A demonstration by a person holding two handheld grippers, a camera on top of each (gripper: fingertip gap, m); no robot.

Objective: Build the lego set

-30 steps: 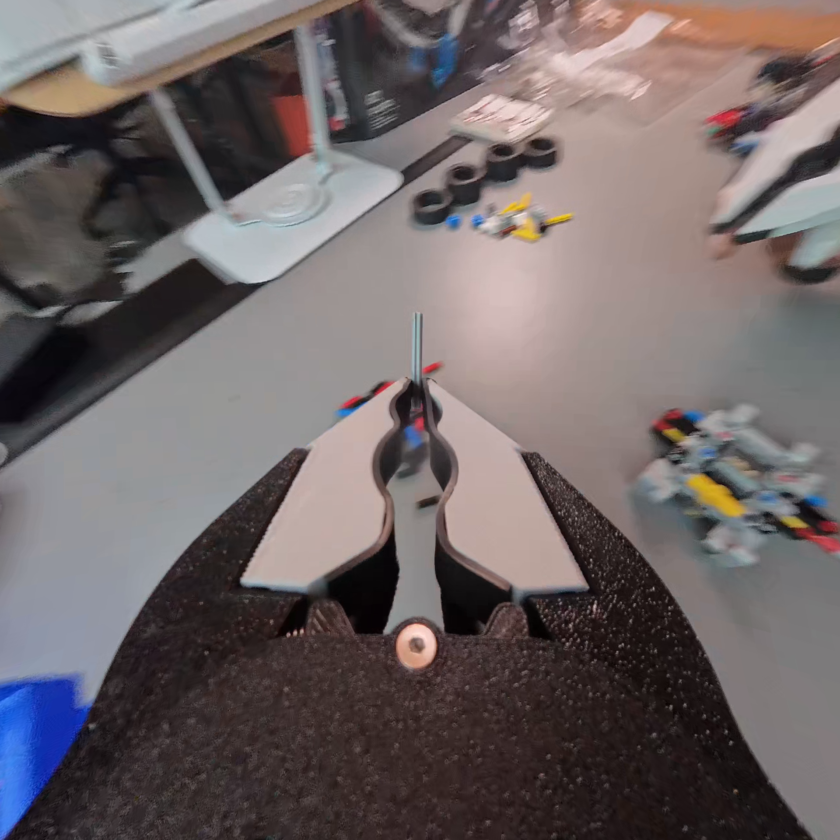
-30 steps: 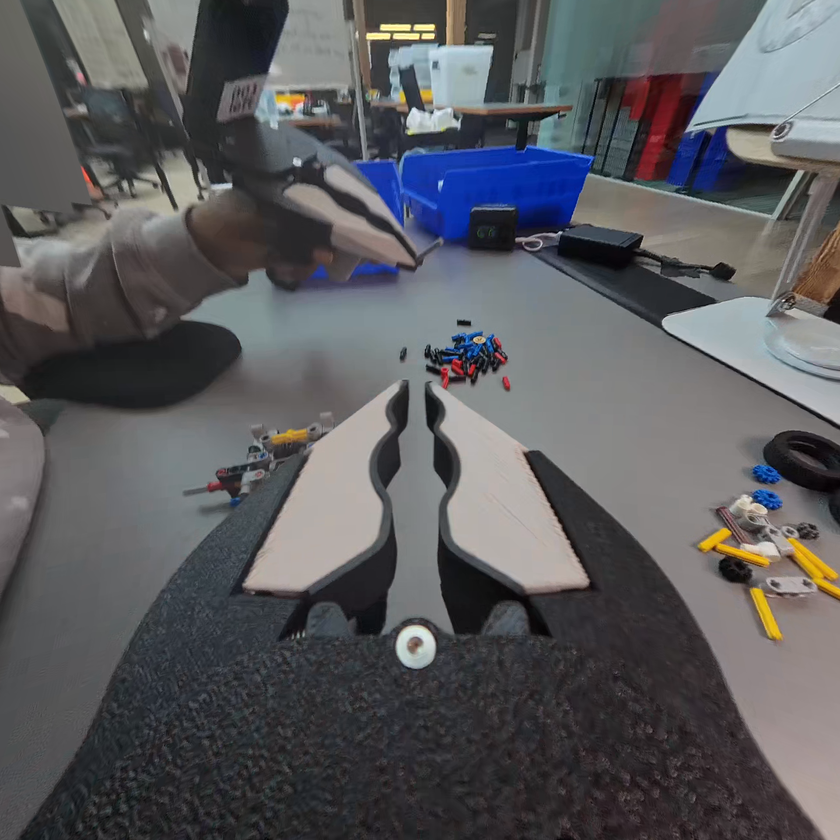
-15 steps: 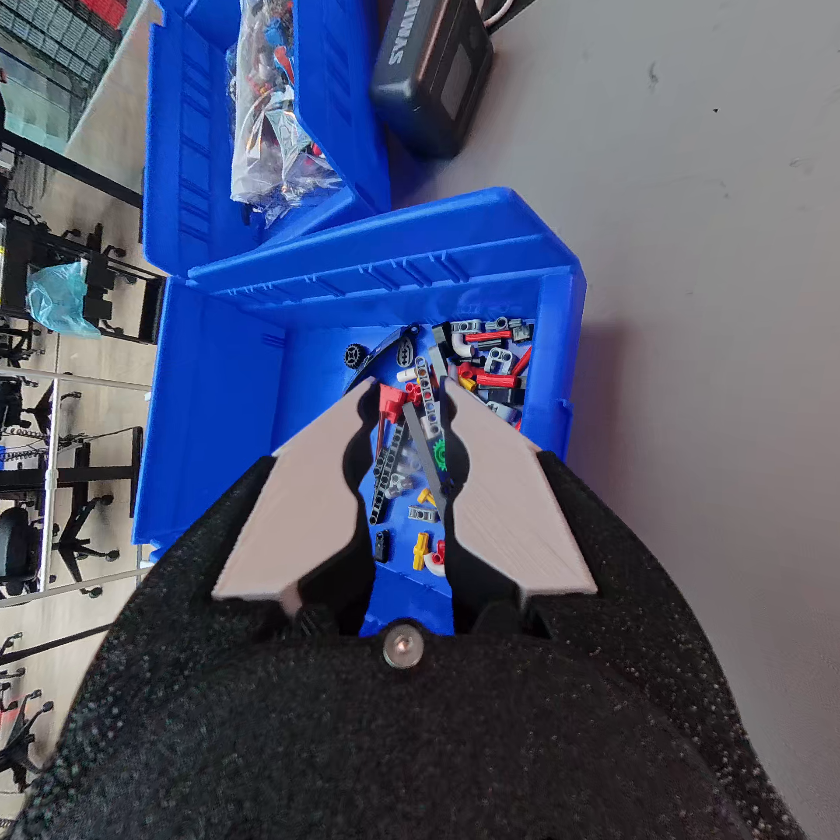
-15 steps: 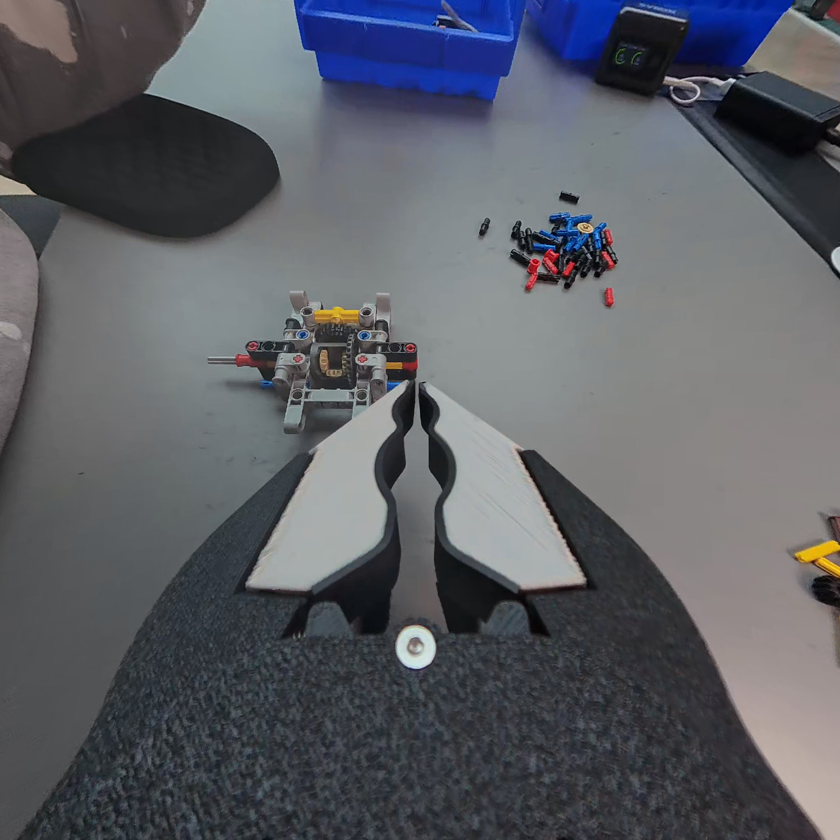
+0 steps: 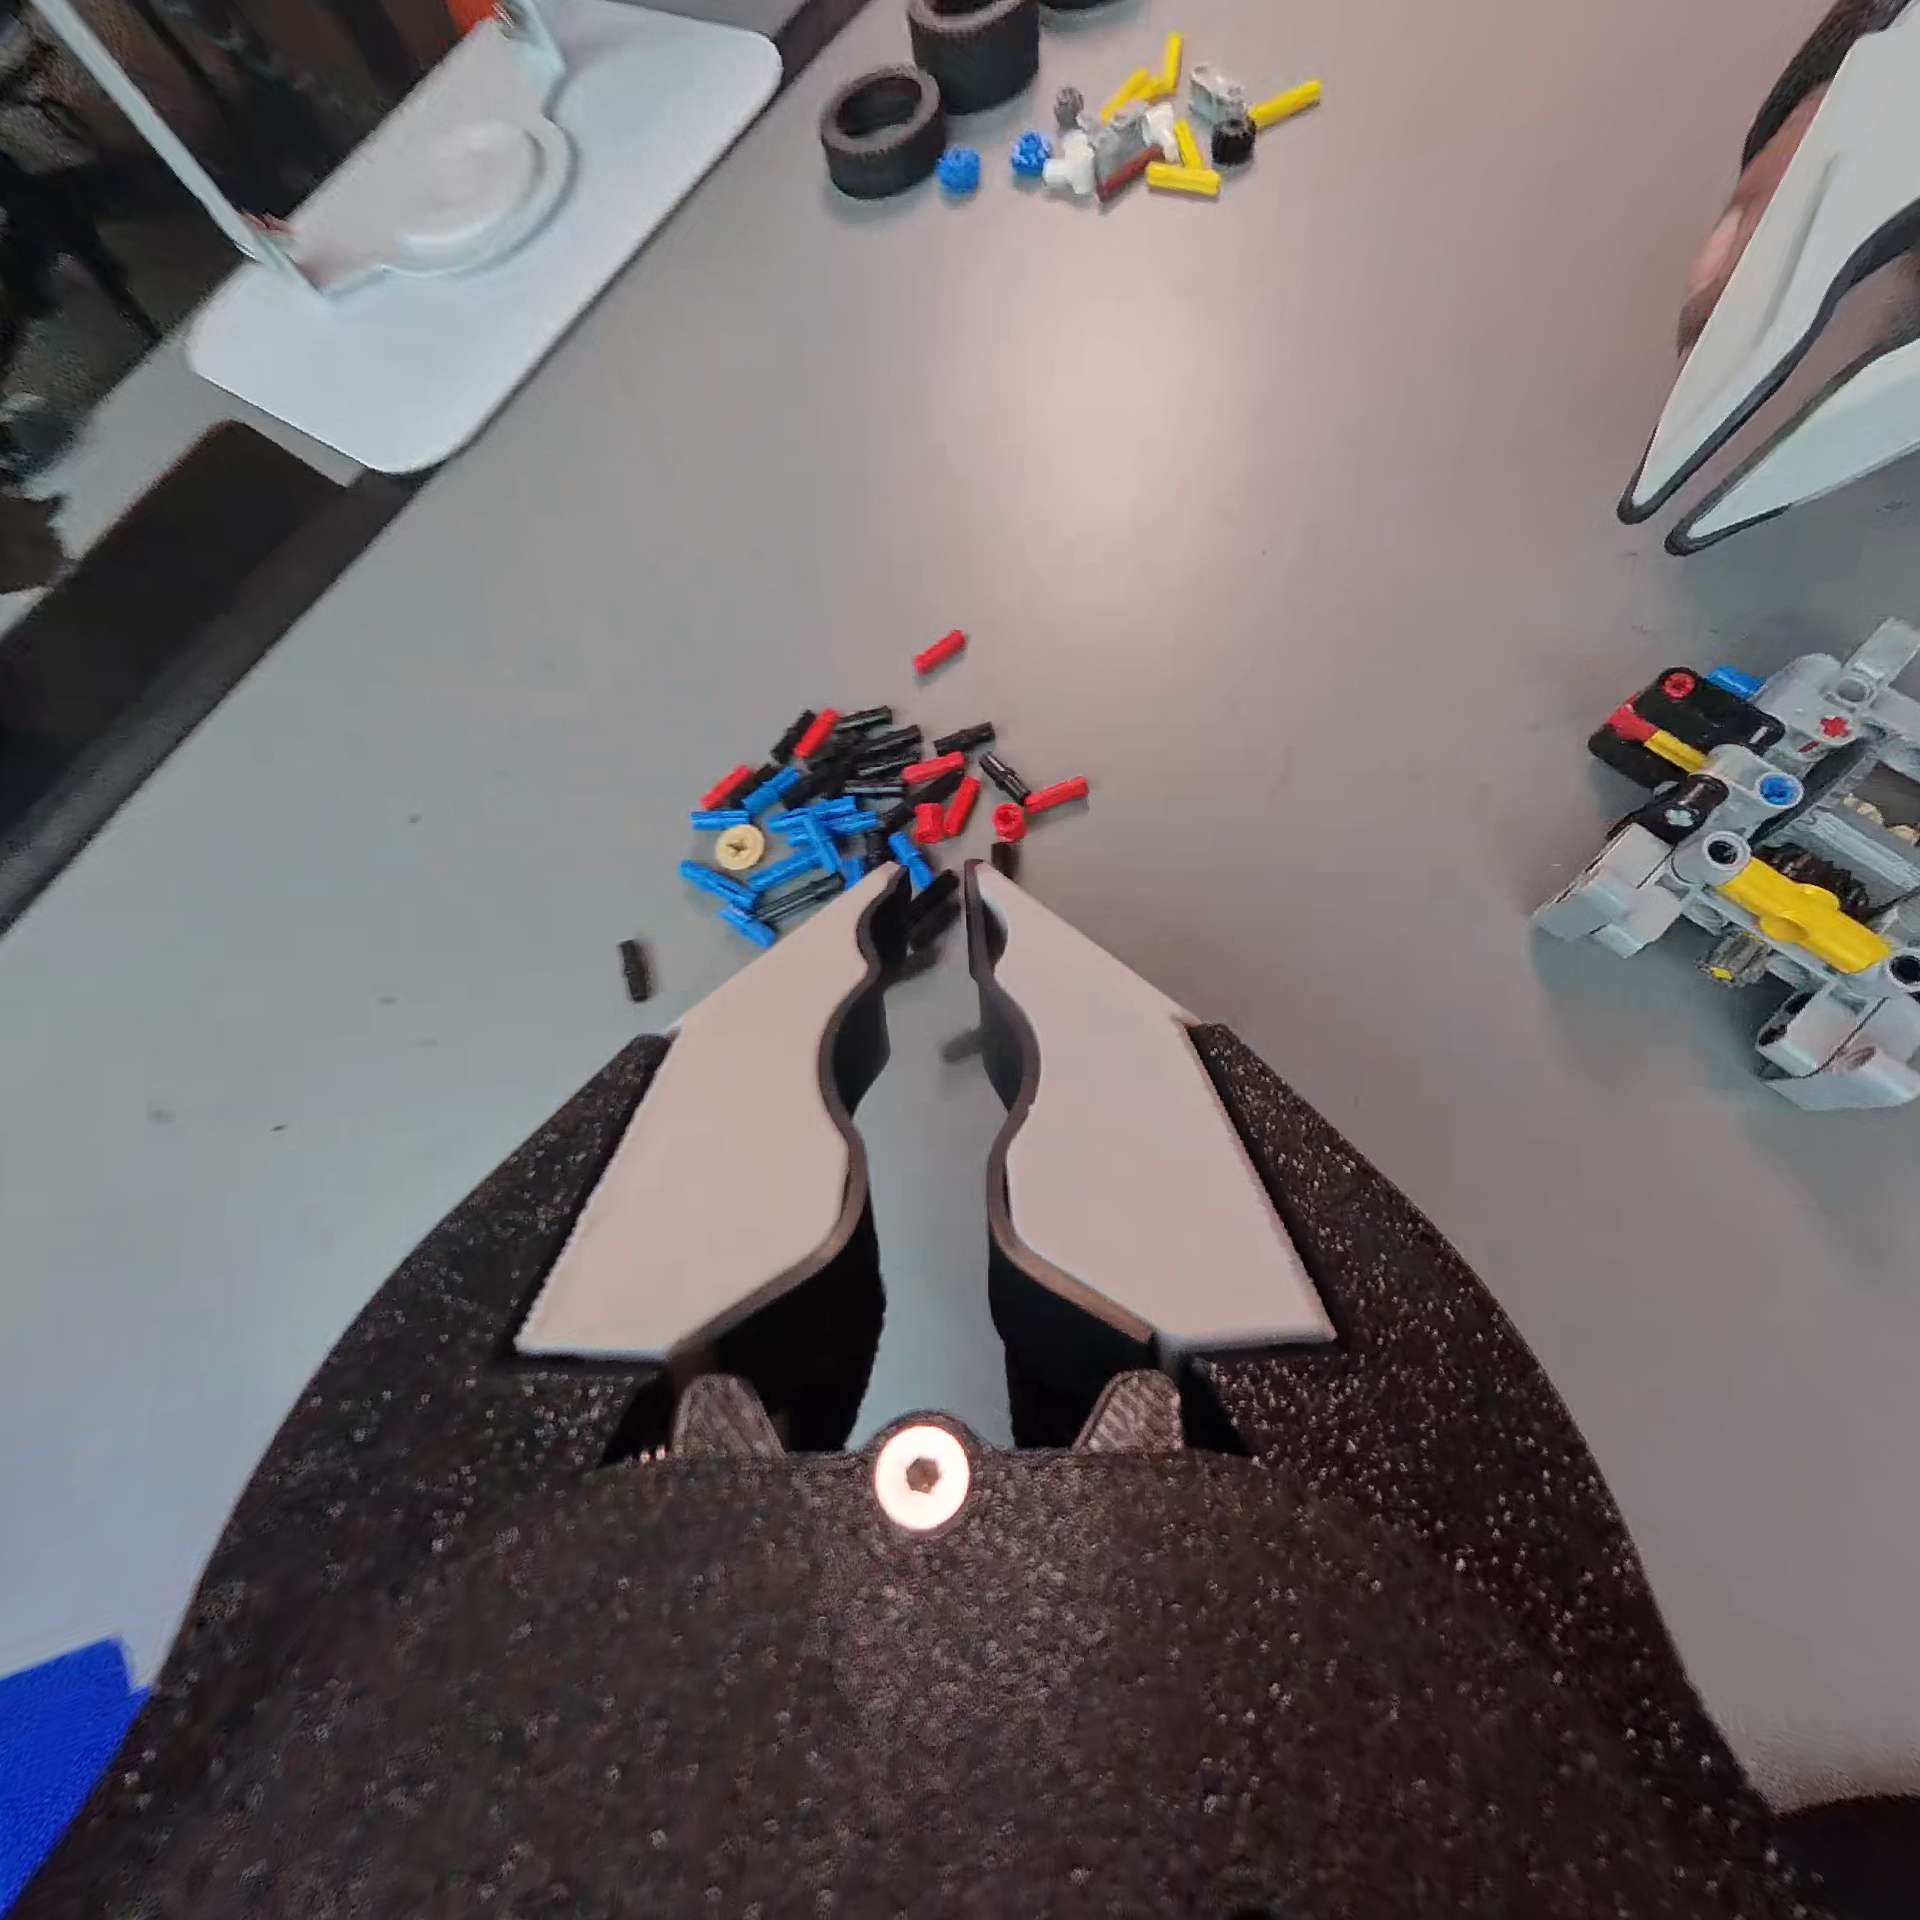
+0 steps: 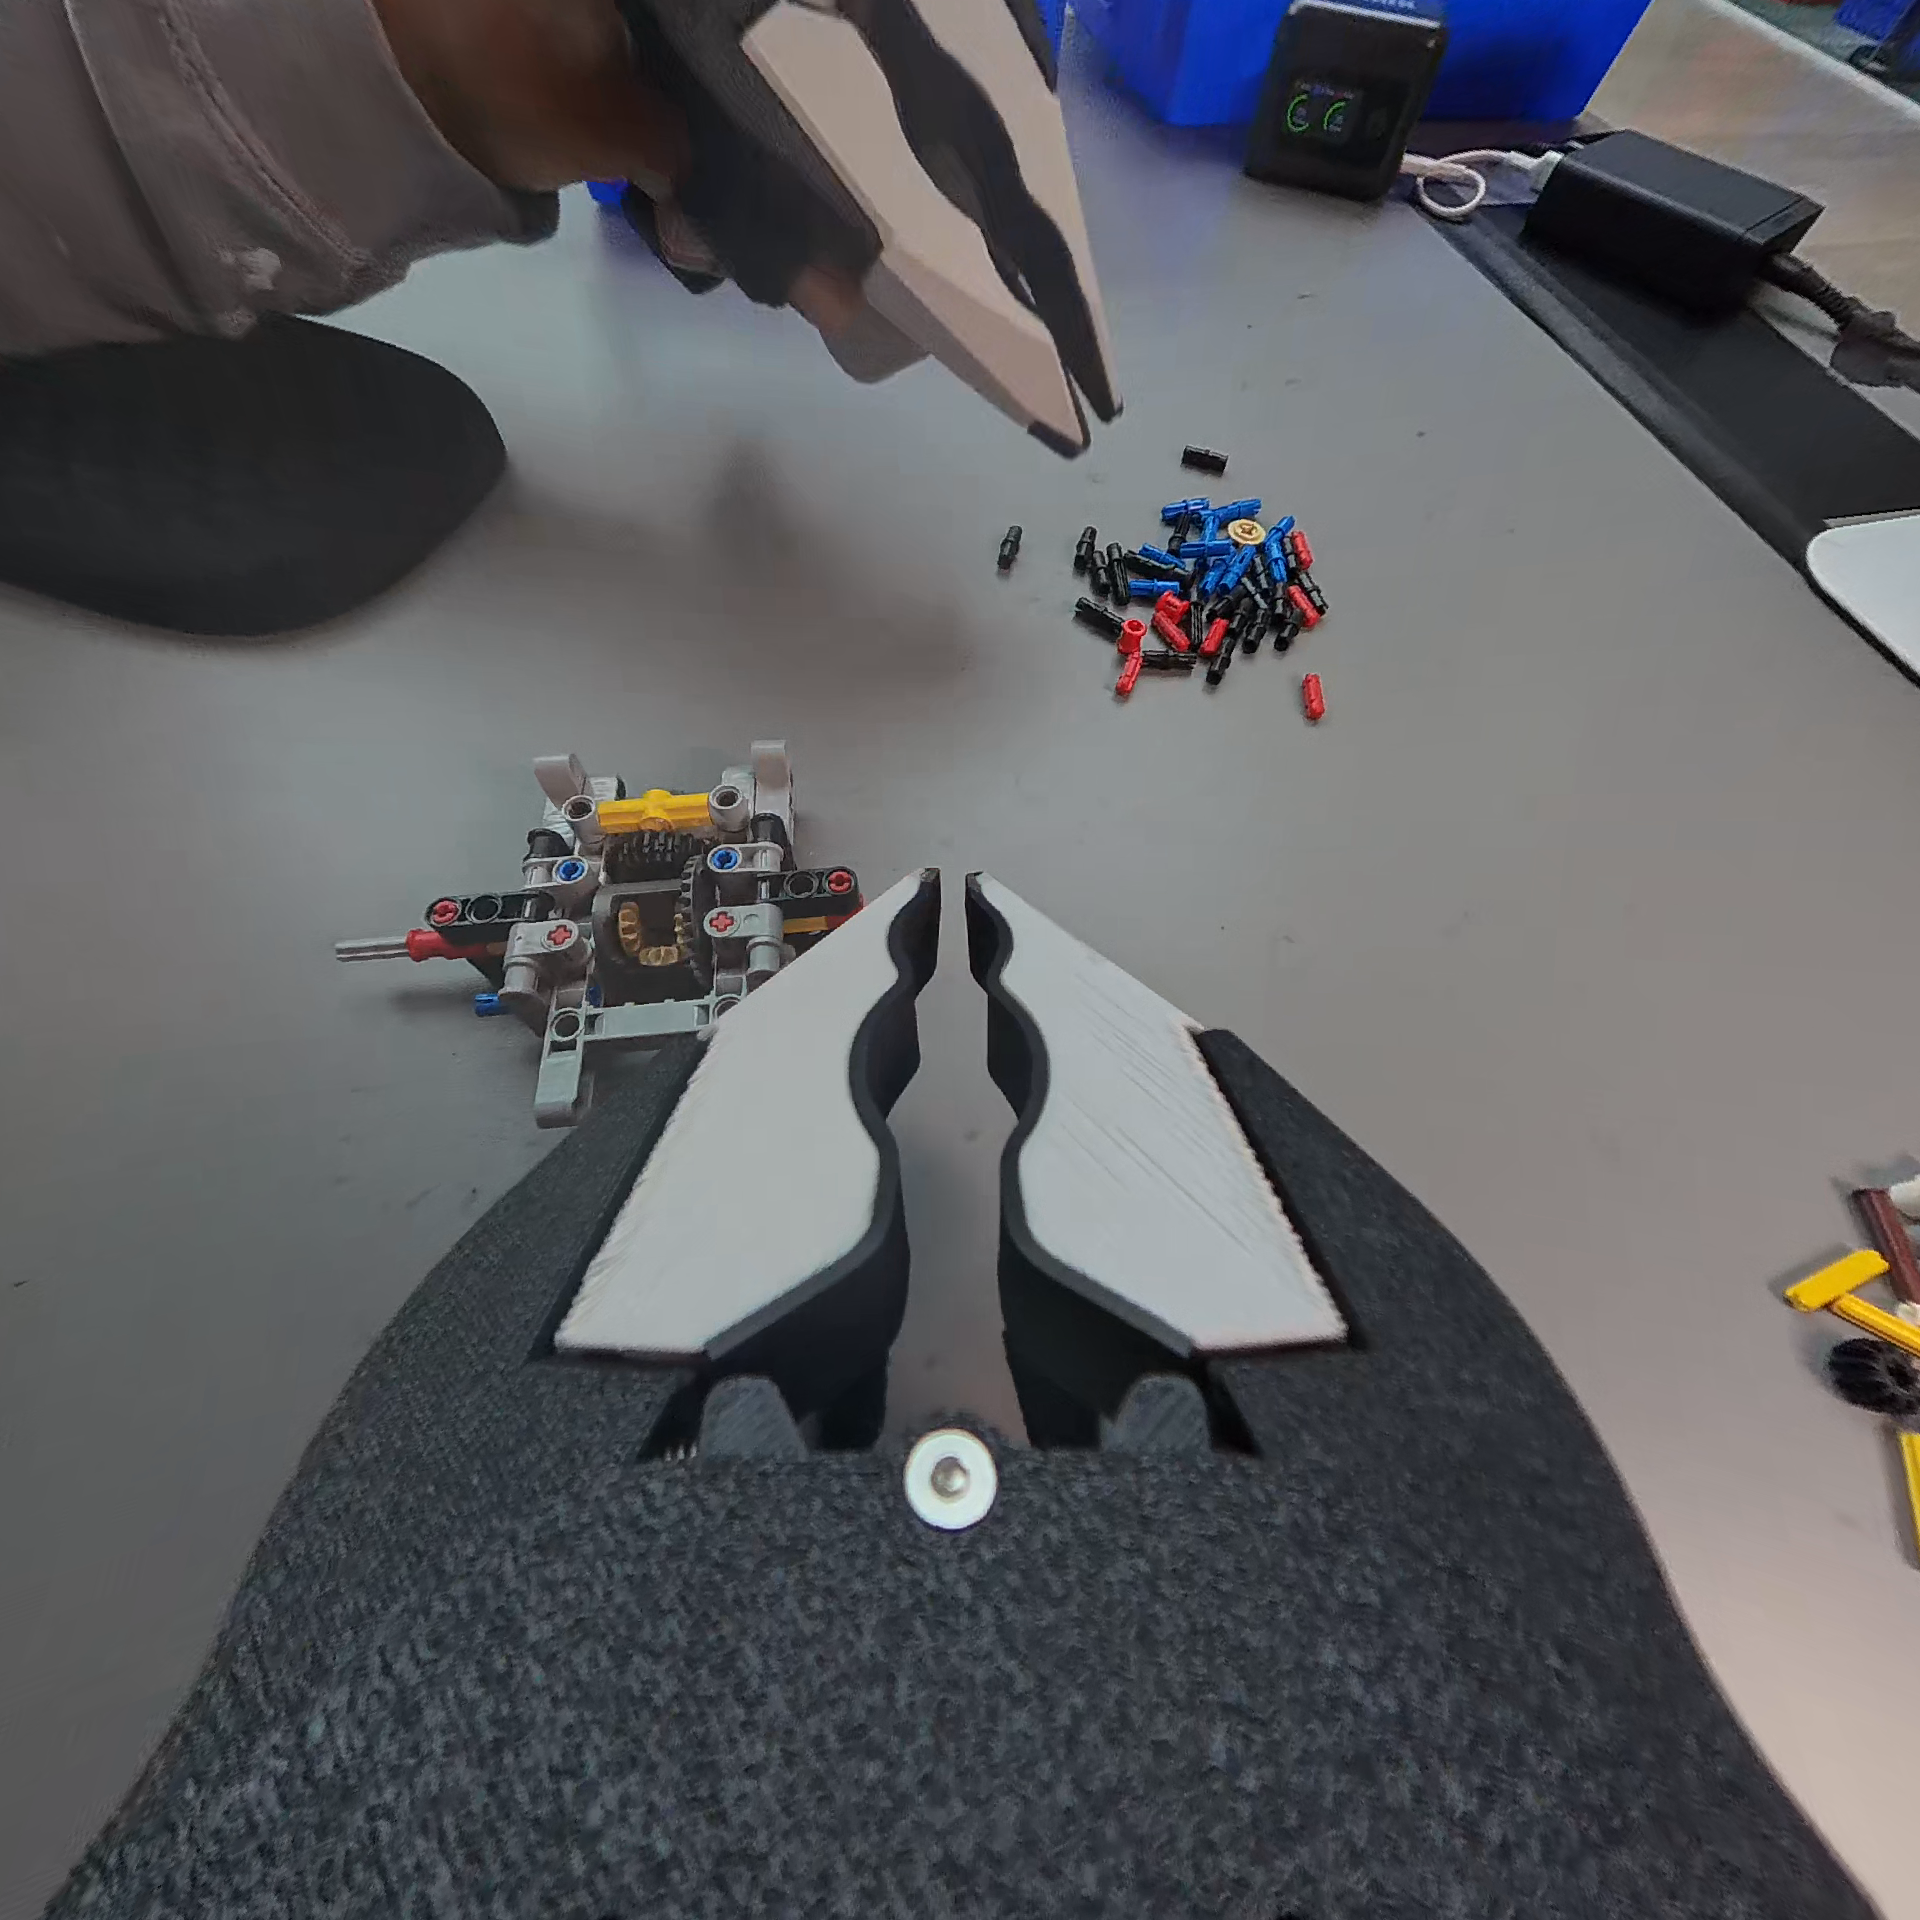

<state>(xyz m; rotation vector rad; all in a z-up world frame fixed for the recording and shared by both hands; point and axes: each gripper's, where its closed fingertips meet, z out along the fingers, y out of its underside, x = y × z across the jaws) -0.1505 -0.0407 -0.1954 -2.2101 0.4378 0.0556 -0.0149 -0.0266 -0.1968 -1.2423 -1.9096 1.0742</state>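
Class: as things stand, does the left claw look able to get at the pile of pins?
Probably yes. The left claw hangs slightly open just short of the pins, with only bare table between.

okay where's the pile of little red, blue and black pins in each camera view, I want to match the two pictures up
Left wrist view: the pin pile lies at centre, just beyond the left gripper, its near edge between the tips.
Right wrist view: the pin pile lies upper right of centre, beyond the right gripper, which is open.
Shared landmark: the half-built grey model, at the right edge in the left view, left of centre in the right view.
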